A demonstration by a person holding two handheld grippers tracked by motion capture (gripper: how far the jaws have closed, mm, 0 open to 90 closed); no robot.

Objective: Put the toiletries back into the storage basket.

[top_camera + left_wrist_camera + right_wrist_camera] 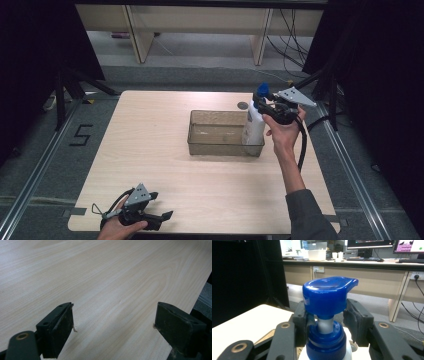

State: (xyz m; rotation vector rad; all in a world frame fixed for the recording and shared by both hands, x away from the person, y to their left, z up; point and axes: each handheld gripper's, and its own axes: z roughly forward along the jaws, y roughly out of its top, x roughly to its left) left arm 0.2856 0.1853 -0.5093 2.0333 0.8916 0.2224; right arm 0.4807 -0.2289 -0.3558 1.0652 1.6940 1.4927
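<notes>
1 pale wood table (165, 165), right claw (325, 317) spread around pump bottle (253, 127), left claw (113, 325) spread, desks behind.

pump bottle (253, 127) stands in bin's (215, 145) right end.

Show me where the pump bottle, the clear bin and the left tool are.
pump bottle (253, 127), high view, on its white body.
clear bin (215, 146), high view, on its near wall.
left tool (113, 323), left gripper view, midway between its two open jaws.
</notes>
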